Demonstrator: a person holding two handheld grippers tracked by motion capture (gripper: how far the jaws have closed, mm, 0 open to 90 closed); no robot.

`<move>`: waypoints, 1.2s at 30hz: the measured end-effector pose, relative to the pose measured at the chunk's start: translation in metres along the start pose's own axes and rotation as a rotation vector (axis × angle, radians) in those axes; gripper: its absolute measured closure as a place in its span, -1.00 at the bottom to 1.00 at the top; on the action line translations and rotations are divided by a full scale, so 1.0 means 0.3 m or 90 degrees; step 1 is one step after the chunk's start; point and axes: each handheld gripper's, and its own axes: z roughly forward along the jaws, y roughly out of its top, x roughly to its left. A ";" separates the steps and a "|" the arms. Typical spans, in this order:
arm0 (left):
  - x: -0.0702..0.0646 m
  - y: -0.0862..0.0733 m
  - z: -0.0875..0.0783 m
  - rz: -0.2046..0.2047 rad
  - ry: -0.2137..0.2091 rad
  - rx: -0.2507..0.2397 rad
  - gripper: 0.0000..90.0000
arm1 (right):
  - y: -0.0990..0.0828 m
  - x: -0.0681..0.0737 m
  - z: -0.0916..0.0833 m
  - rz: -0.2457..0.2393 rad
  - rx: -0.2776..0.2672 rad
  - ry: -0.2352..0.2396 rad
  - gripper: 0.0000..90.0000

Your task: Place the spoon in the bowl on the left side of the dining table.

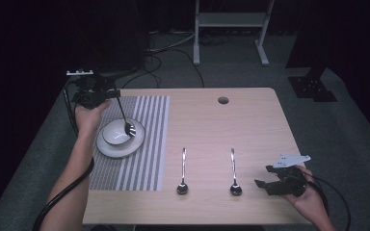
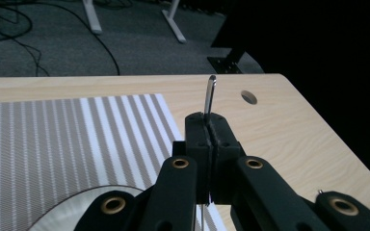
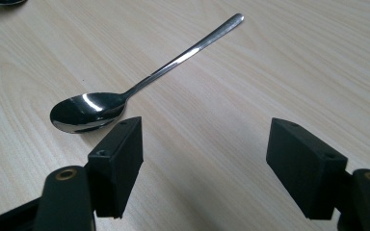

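While high view shows spoon (image 1: 125, 120) bowl-end in bowl (image 1: 115, 133), left gripper (image 2: 207, 126) view shows handle clamped.

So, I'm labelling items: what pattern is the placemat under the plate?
Grey and white stripes on the placemat, clearest in the high view.

A wooden table (image 1: 207, 120) carries a striped placemat (image 1: 147, 144) and two spoons (image 1: 182, 173)
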 end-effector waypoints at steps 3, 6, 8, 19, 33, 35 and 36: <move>0.022 -0.004 -0.014 -0.005 0.012 -0.006 0.98 | 0.001 0.000 0.001 -0.002 0.002 0.000 -0.38; 0.040 -0.007 -0.025 -0.010 0.023 -0.013 0.98 | 0.003 0.001 0.000 -0.001 0.000 0.001 -0.38; 0.049 -0.009 -0.030 -0.017 0.029 -0.016 0.98 | 0.003 0.000 0.000 -0.001 0.000 0.000 -0.38; 0.103 -0.031 -0.052 -0.019 0.068 -0.020 0.98 | 0.006 0.004 -0.003 -0.005 -0.001 -0.002 -0.38; 0.191 -0.086 -0.062 -0.063 0.113 -0.044 0.98 | 0.011 0.009 0.013 -0.017 0.009 0.005 -0.38; 0.200 -0.096 -0.054 -0.064 0.120 -0.039 0.98 | 0.011 0.010 0.014 -0.018 0.010 0.006 -0.38; 0.204 -0.103 -0.050 -0.067 0.125 -0.037 0.98 | 0.011 0.012 0.015 -0.020 0.011 0.005 -0.38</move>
